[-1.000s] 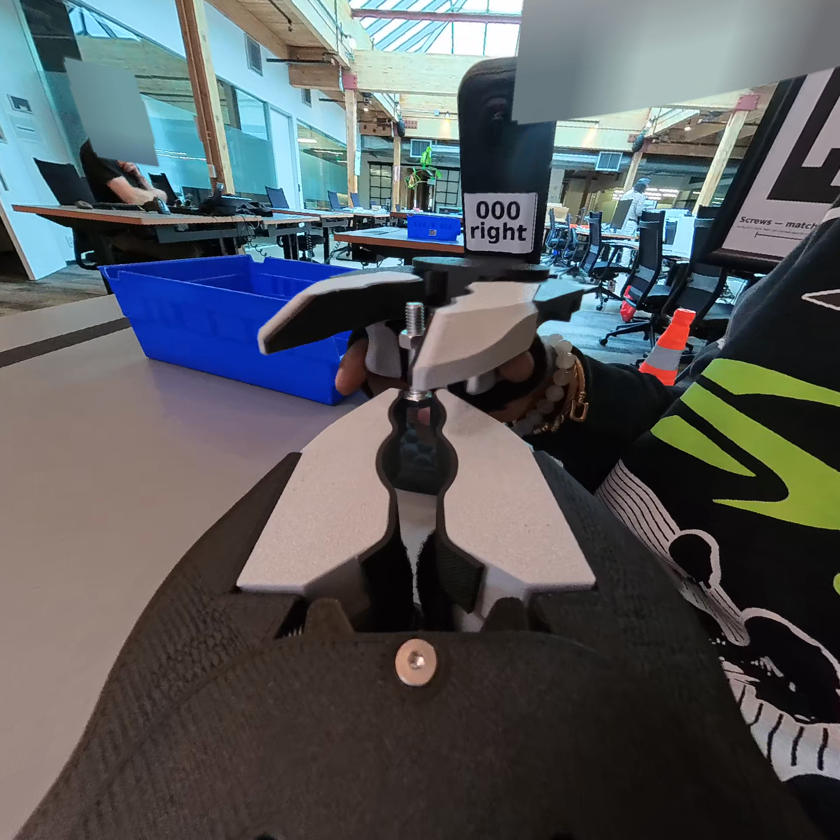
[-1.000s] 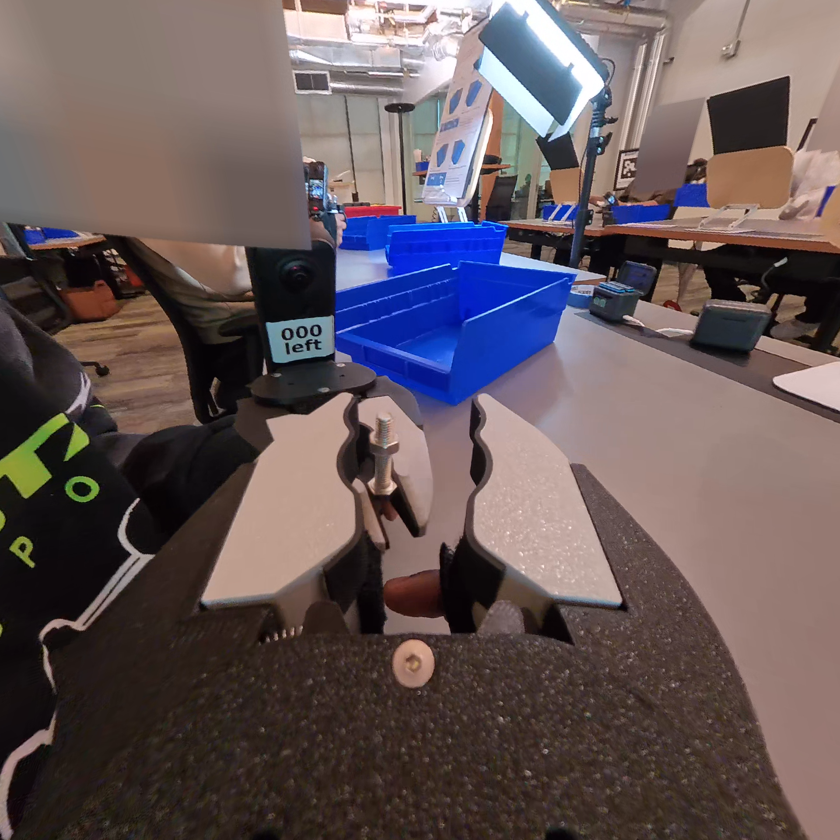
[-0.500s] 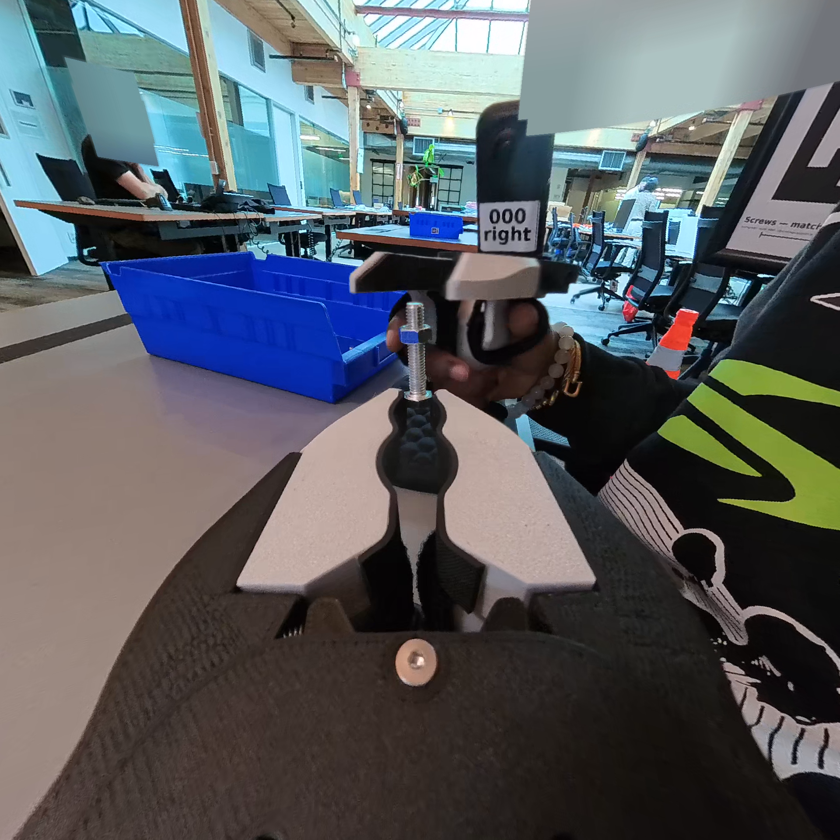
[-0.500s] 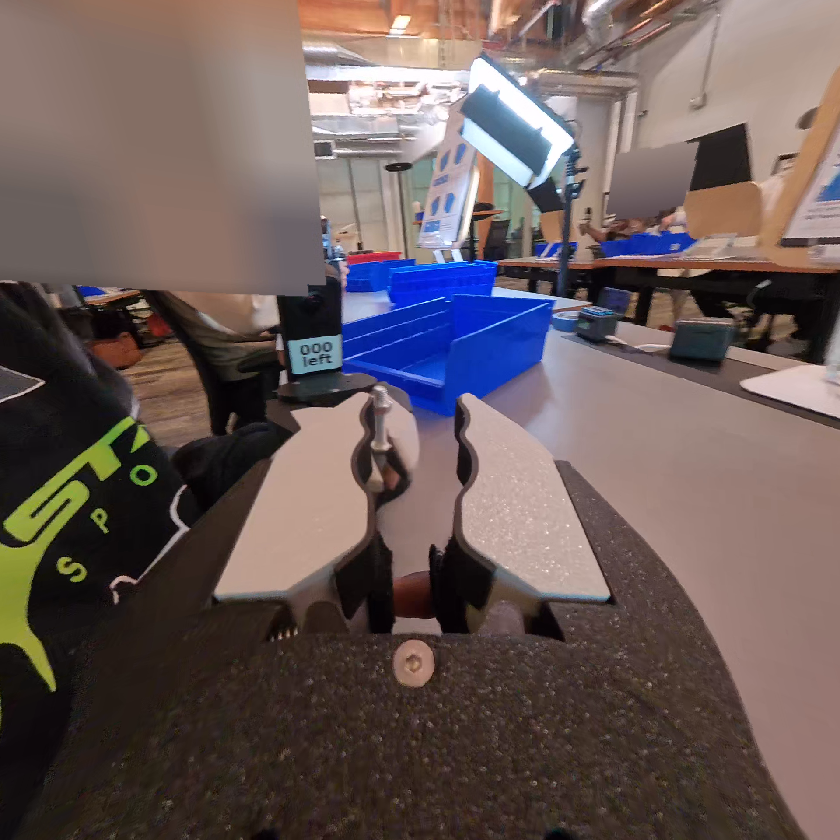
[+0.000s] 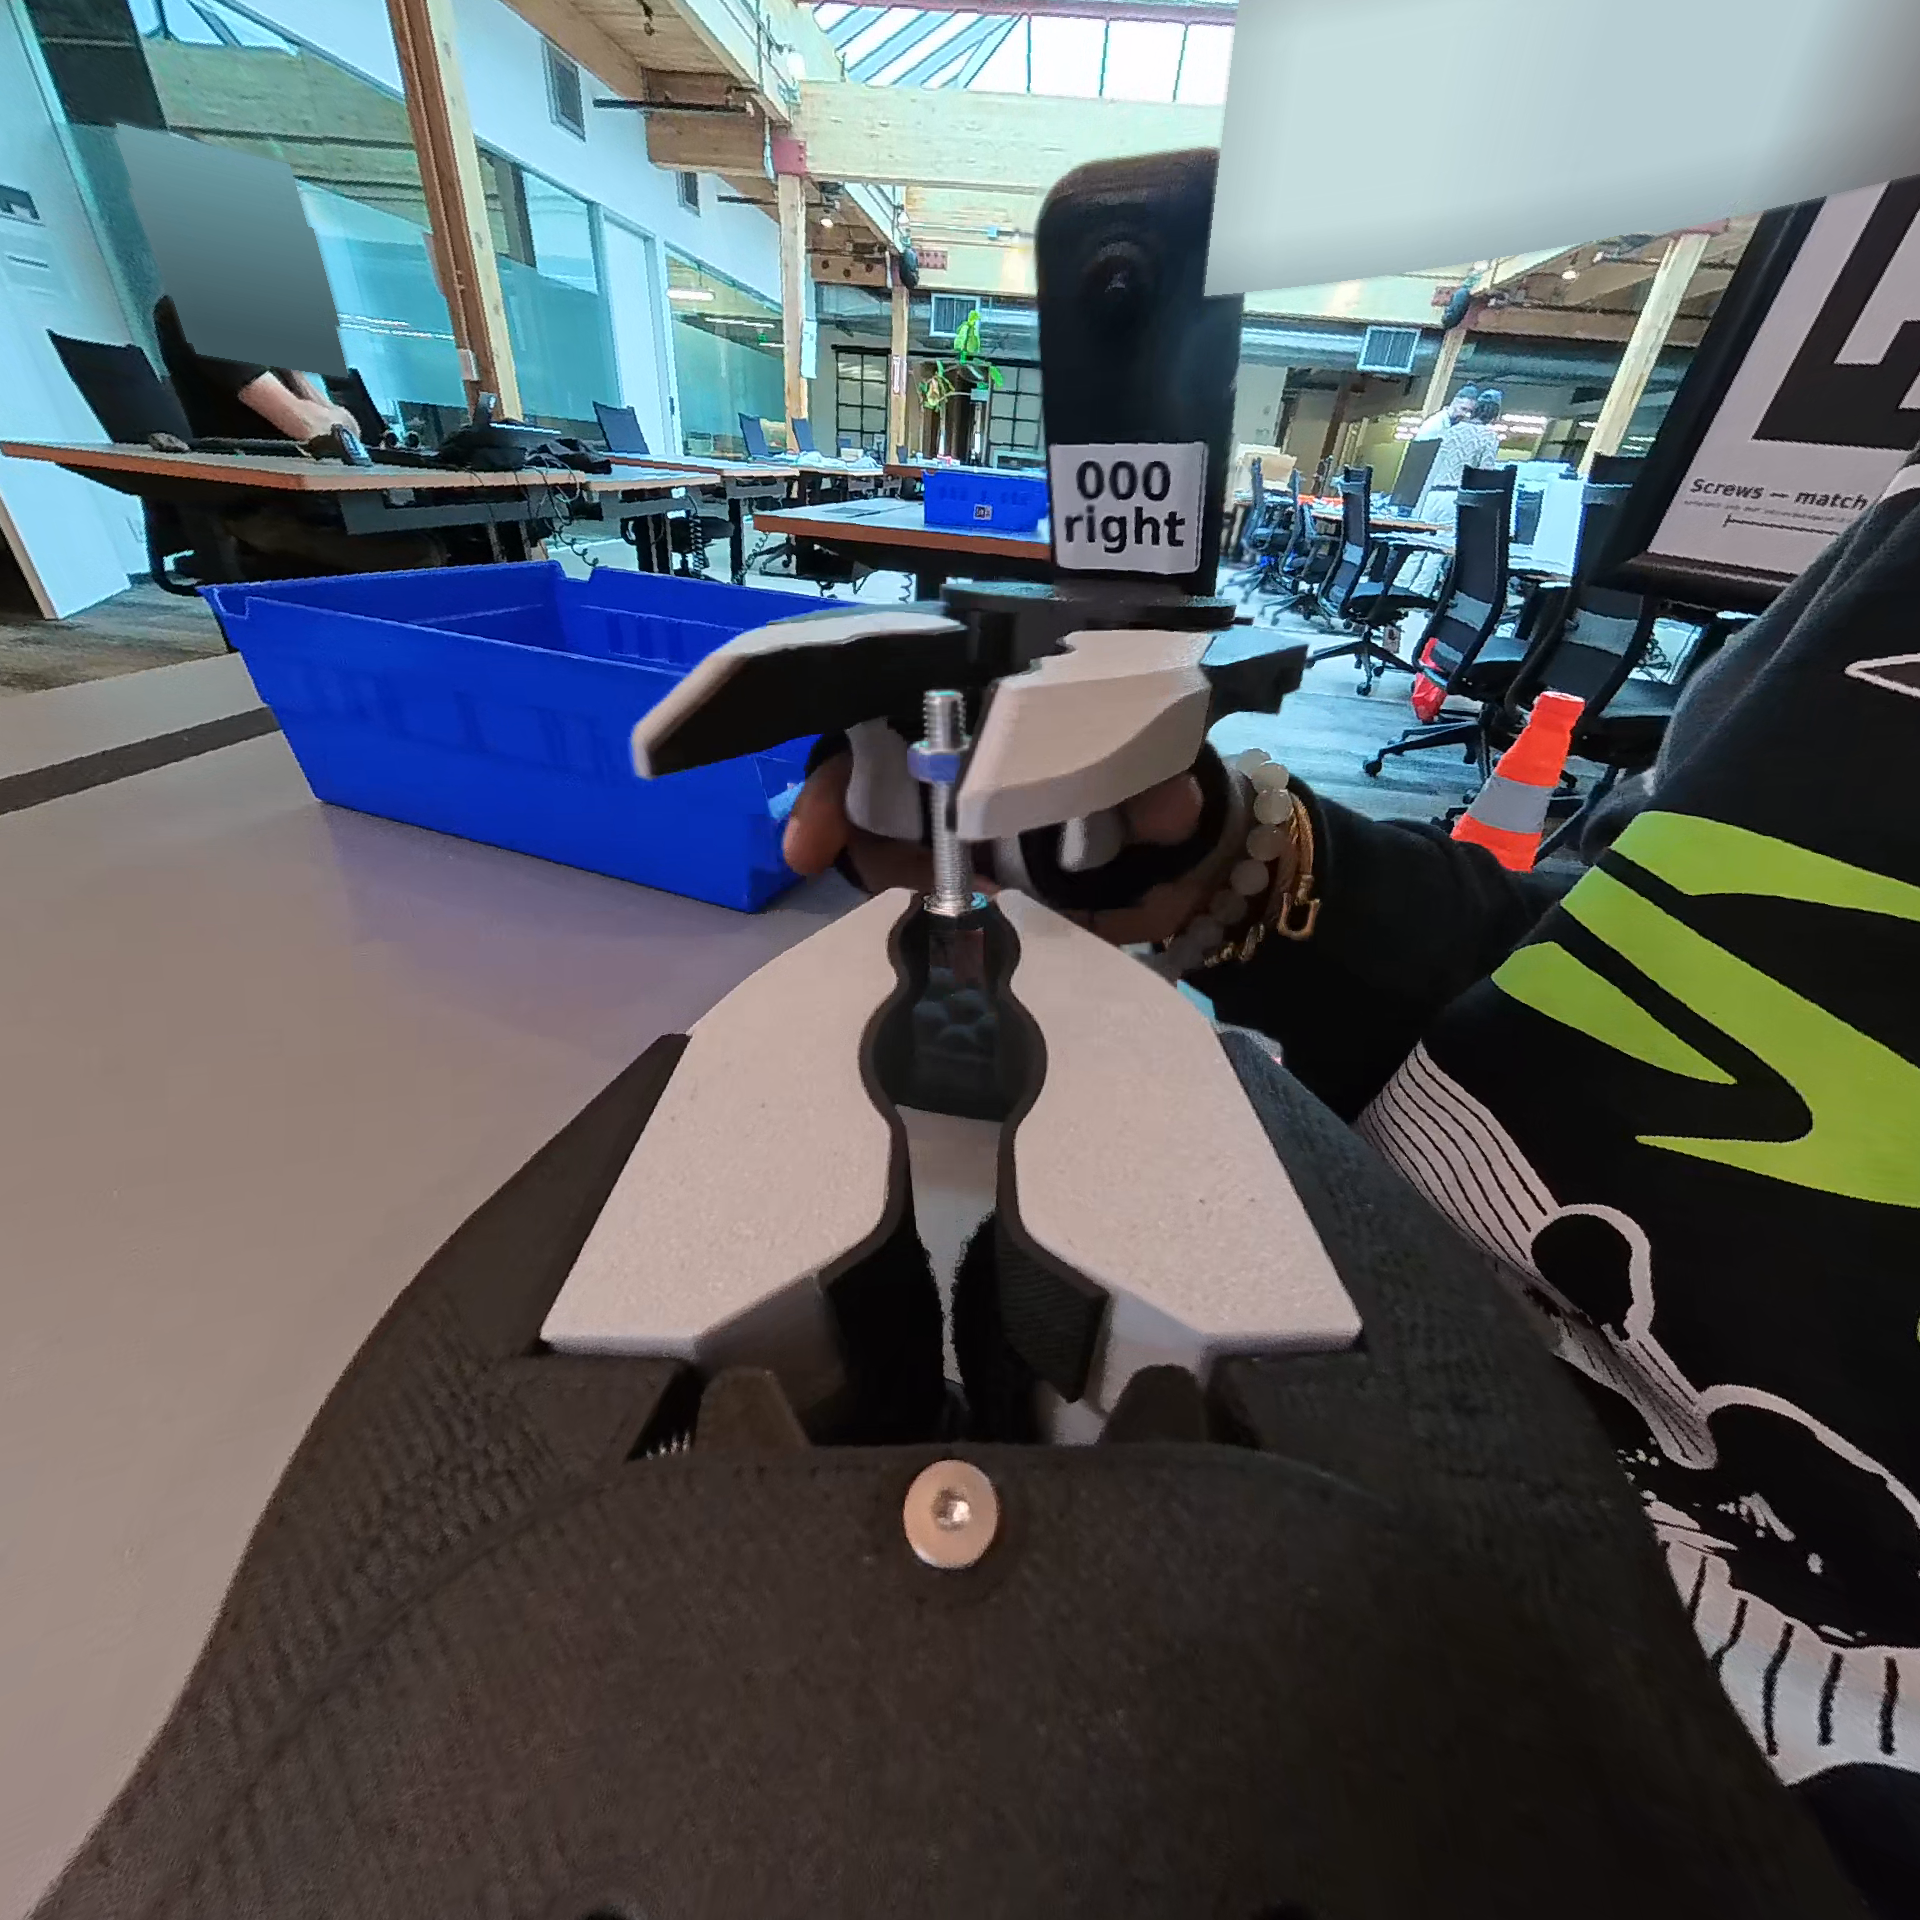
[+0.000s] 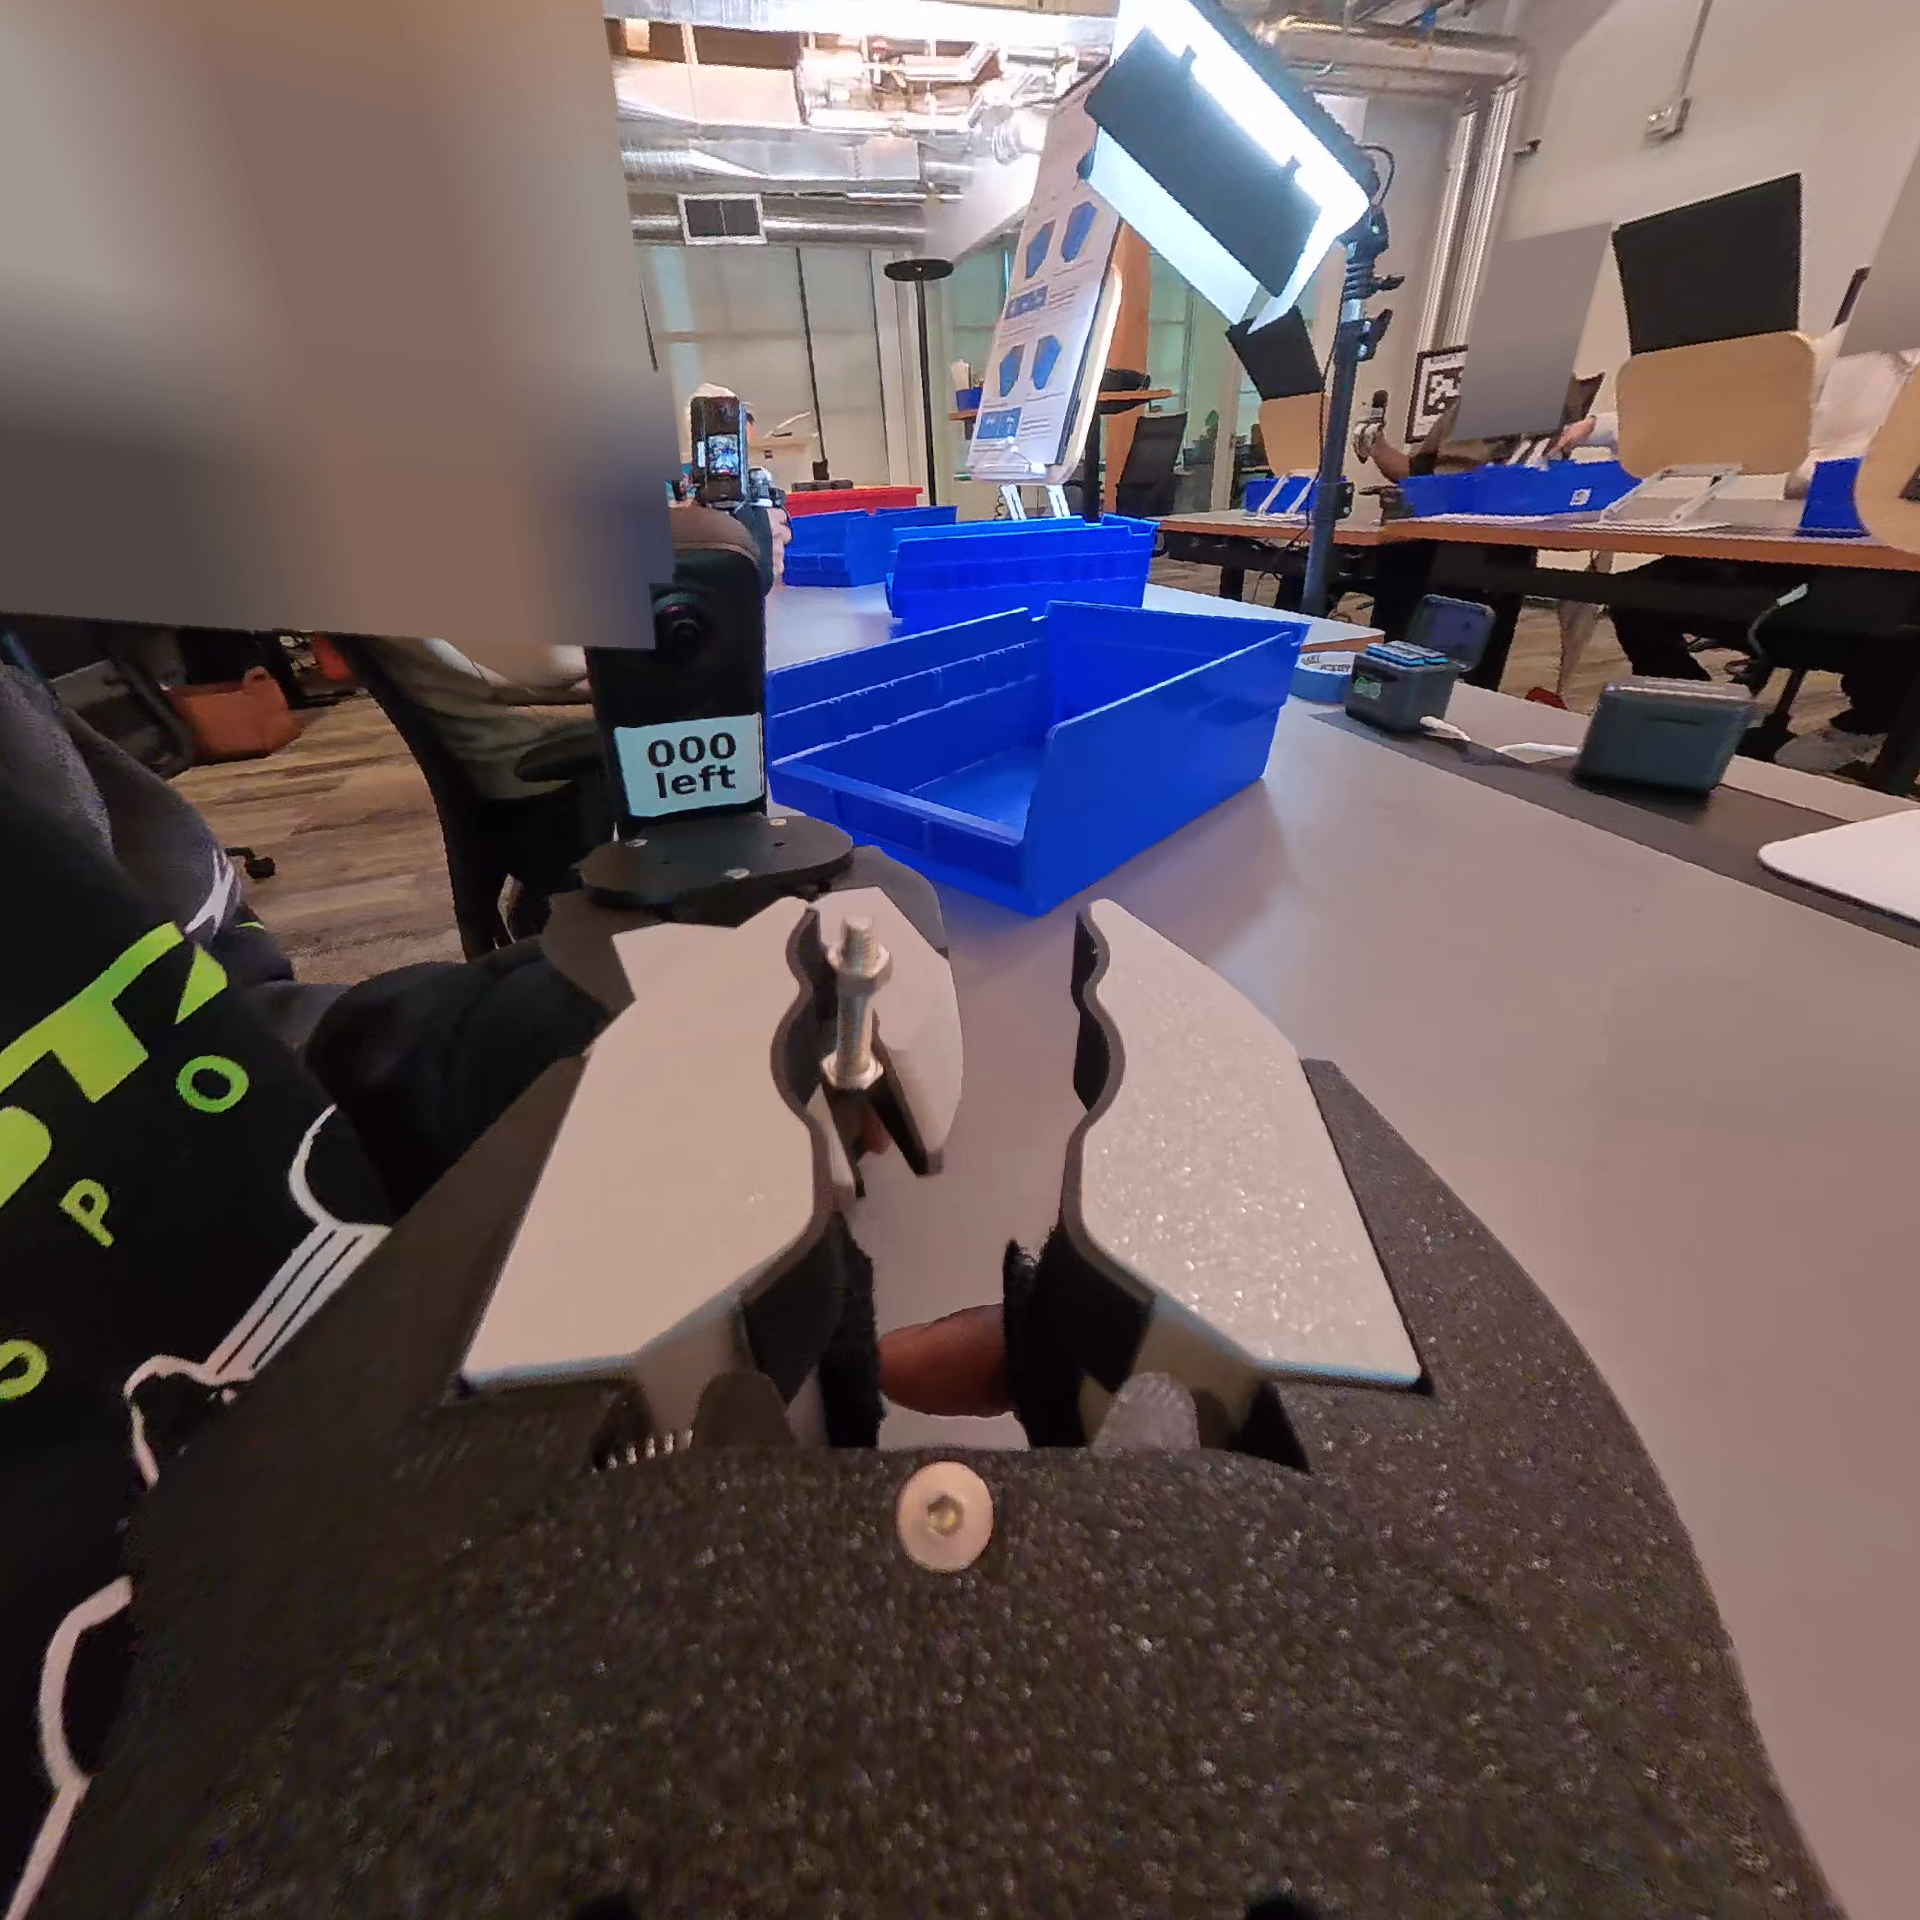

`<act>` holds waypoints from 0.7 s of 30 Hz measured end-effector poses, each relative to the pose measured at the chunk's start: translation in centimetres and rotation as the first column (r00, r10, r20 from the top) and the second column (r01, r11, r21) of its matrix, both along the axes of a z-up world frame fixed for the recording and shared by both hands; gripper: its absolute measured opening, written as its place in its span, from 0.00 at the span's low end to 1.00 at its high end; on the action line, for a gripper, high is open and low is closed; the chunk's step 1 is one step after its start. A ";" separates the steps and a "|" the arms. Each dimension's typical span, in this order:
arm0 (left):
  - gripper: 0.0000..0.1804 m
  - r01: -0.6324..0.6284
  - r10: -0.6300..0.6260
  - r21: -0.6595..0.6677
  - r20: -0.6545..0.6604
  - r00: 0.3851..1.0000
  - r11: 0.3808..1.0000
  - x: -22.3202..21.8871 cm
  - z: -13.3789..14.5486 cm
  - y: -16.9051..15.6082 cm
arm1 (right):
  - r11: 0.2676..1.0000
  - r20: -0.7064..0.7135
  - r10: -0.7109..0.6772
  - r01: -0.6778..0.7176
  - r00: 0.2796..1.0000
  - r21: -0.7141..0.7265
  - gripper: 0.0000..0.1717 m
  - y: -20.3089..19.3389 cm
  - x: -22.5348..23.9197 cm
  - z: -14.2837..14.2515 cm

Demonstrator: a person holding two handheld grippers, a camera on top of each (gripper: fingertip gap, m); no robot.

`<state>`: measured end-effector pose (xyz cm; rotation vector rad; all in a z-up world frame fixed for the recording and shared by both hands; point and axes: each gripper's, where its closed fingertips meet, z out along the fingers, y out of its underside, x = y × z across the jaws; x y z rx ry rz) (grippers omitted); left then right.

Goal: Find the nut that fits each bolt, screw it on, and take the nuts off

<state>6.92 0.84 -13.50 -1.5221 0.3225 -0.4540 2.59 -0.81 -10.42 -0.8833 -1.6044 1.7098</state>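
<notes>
My left gripper is shut on the head of a silver bolt and holds it upright above the grey table. A nut sits on the thread a little below the bolt's top. My right gripper is open, with its fingers either side of the bolt's upper part. The bolt stands close by the inner face of its left finger; the right finger is well clear of it. In the left wrist view the right gripper comes in from behind the bolt.
A blue bin stands on the table beyond the grippers; it also shows in the right wrist view. Small dark cases and a white pad lie at the far right. The person's sleeve is on the right. The gap from one gripper's tips to the other's is roughly 5 cm.
The right gripper narrowed and drew back from the bolt half a second ago, then came back around its top and opened wide. The left gripper kept its hold on the bolt.
</notes>
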 end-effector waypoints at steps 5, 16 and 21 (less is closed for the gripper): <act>0.05 0.004 -0.005 0.012 0.023 1.000 1.000 -0.1 0.3 -0.1 | 0.997 -0.027 -0.076 0.076 0.997 -0.013 0.14 2.8 1.6 0.2; 0.05 -0.003 0.003 -0.006 -0.009 1.000 1.000 0.0 -0.2 0.1 | 0.998 -0.047 0.059 -0.061 0.997 -0.031 0.25 -0.9 0.8 1.1; 0.05 0.007 -0.007 0.004 -0.013 1.000 1.000 0.2 -0.1 0.0 | 0.999 -0.014 0.047 -0.047 0.999 0.009 0.25 -1.5 -0.5 0.3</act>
